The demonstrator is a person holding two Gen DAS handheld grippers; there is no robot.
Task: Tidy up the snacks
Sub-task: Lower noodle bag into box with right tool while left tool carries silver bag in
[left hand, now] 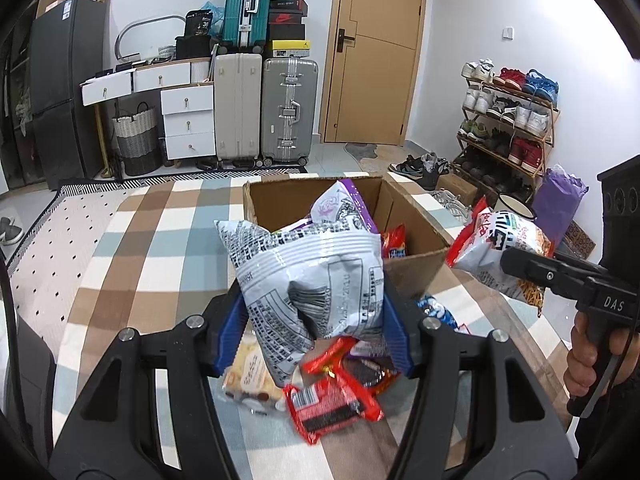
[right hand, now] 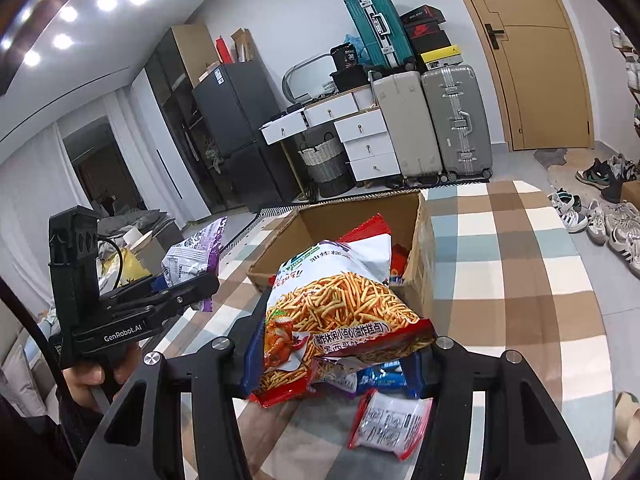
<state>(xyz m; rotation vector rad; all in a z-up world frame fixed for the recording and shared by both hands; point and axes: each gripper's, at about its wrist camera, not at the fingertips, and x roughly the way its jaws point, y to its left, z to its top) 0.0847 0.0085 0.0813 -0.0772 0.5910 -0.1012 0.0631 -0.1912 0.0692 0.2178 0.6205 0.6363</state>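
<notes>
My left gripper (left hand: 314,320) is shut on a silver and purple snack bag (left hand: 308,272), held above the checked tablecloth just short of an open cardboard box (left hand: 412,264). My right gripper (right hand: 332,352) is shut on a red bag of fried sticks (right hand: 340,308), held near the box's (right hand: 360,216) front edge. The box holds a red packet (left hand: 394,240). Each gripper shows in the other's view: the right gripper (left hand: 520,268) at the right, the left gripper (right hand: 188,288) at the left. Loose packets lie below: a red packet (left hand: 332,404), a biscuit pack (left hand: 250,376), a blue packet (right hand: 384,376), a red and white packet (right hand: 390,424).
The table (right hand: 520,280) is covered by a brown, blue and white checked cloth. A mug (left hand: 514,206) stands at the table's right edge. Suitcases (left hand: 264,112), white drawers (left hand: 188,120), a shoe rack (left hand: 508,120) and a door (left hand: 376,52) stand beyond.
</notes>
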